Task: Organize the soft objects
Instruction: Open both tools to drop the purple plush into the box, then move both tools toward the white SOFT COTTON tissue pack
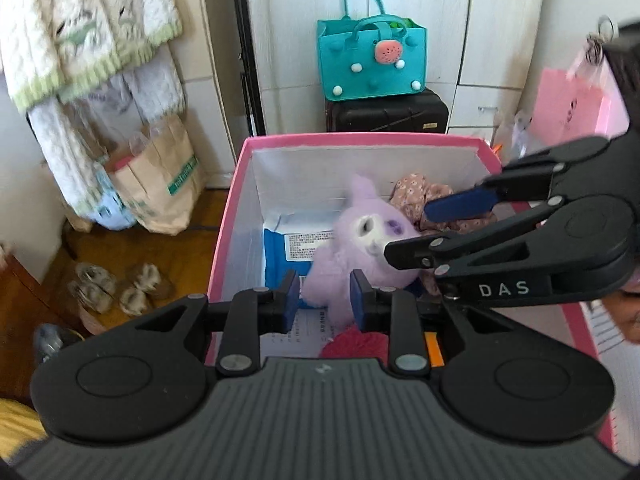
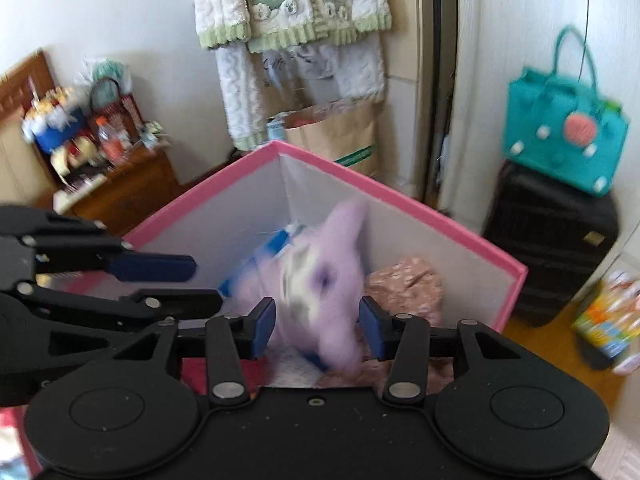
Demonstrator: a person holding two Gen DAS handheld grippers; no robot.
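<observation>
A purple plush toy (image 1: 360,248) lies inside a pink box (image 1: 360,140) with white inner walls, on top of a blue and white packet (image 1: 290,250). A floral fabric bundle (image 1: 424,196) sits at the box's back right and a red soft item (image 1: 352,340) at the front. My left gripper (image 1: 324,300) is open above the box's near edge, apart from the plush. My right gripper (image 2: 316,328) is open just above the plush (image 2: 316,292), which looks blurred; it also reaches in from the right in the left wrist view (image 1: 416,232).
A teal felt bag (image 1: 372,60) sits on a black suitcase (image 1: 388,114) behind the box. Paper bags (image 1: 160,184) and hanging fleece clothes (image 1: 80,32) are at the left. Slippers (image 1: 116,284) lie on the wooden floor. A pink bag (image 1: 576,104) hangs at the right.
</observation>
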